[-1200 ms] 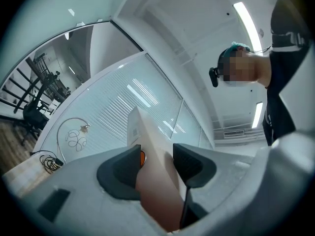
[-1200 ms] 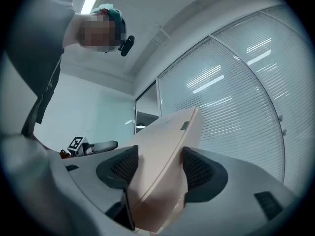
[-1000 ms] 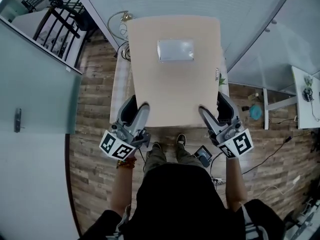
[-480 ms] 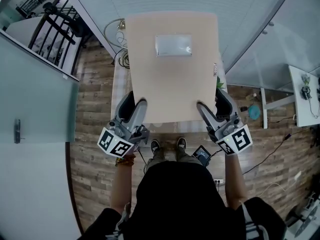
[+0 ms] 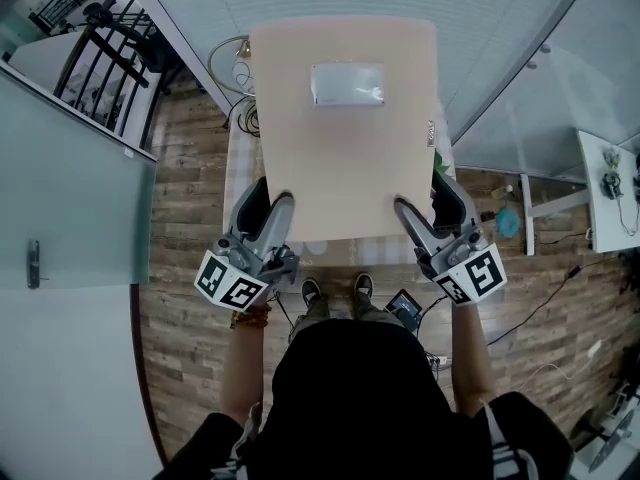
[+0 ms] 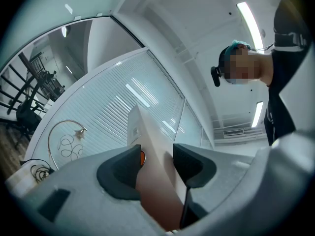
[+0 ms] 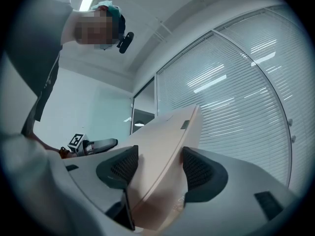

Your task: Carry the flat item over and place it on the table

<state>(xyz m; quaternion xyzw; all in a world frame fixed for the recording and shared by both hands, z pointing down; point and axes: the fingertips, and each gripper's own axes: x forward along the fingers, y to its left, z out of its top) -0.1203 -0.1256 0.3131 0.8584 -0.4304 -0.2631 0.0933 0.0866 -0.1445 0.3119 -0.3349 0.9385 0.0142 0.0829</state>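
Observation:
A large flat beige board (image 5: 345,138) with a shiny clear label (image 5: 347,83) near its far end is held level over a white table (image 5: 236,183). My left gripper (image 5: 268,208) is shut on the board's near left edge. At the near right edge, my right gripper (image 5: 428,206) is likewise shut on it. In the left gripper view the board (image 6: 147,146) runs edge-on between the jaws of the left gripper (image 6: 155,161). The right gripper view shows the board (image 7: 167,141) clamped in the right gripper (image 7: 157,168), with the left gripper (image 7: 78,144) beyond it.
Most of the table is hidden under the board. Black chairs (image 5: 110,38) stand at the far left behind a glass partition. A coiled cable (image 5: 235,63) lies on the wood floor beyond the table. A second white table (image 5: 605,188) is at the right, with a teal object (image 5: 510,223) nearby.
The board and both grippers have shifted slightly forward and left over the table. Both grips on the board are unchanged.

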